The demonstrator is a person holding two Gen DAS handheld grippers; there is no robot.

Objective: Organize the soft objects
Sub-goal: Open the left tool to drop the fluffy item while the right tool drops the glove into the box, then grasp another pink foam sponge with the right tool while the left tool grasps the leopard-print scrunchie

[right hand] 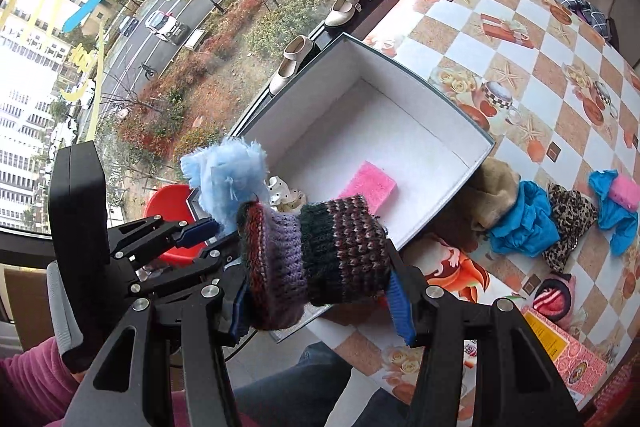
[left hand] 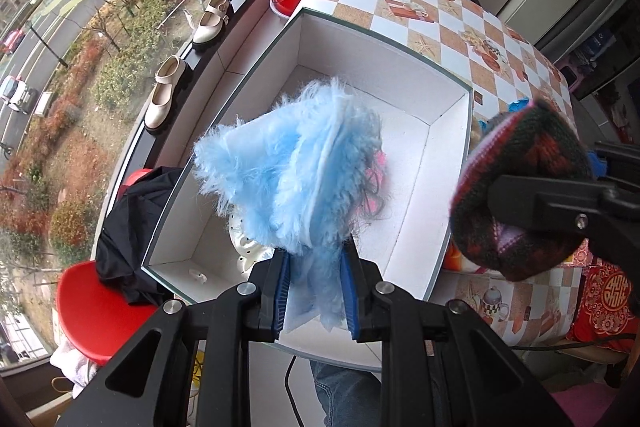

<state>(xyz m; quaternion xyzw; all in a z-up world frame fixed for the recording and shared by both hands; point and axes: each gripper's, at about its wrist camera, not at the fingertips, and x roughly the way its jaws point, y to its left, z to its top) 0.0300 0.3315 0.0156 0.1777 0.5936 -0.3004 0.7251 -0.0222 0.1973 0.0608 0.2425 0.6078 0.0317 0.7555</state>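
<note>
Over the open white box [left hand: 436, 155] on the patterned table [right hand: 520, 39], both grippers point steeply down, each with something soft in its jaws. Left gripper [left hand: 316, 291] pinches a fluffy light-blue cloth [left hand: 292, 171] between its blue pads — the fabric bunches up above the box's interior and hides part of the floor there. Right gripper [right hand: 320, 299] clamps a dark knitted piece [right hand: 316, 255], striped in purple, red and black, near the box's front edge, just beside the blue cloth. Inside the box lie a pink sponge [right hand: 368, 185] and a white polka-dot item [right hand: 282, 197], close together toward the near end. Right of the box, on the table, sits a loose heap — a tan cloth [right hand: 494, 191], bright blue cloths [right hand: 524, 223], a leopard-print piece [right hand: 568, 215] and another pink sponge [right hand: 626, 191]. Two cream shoes [left hand: 166, 95] stand on the window ledge.
</note>
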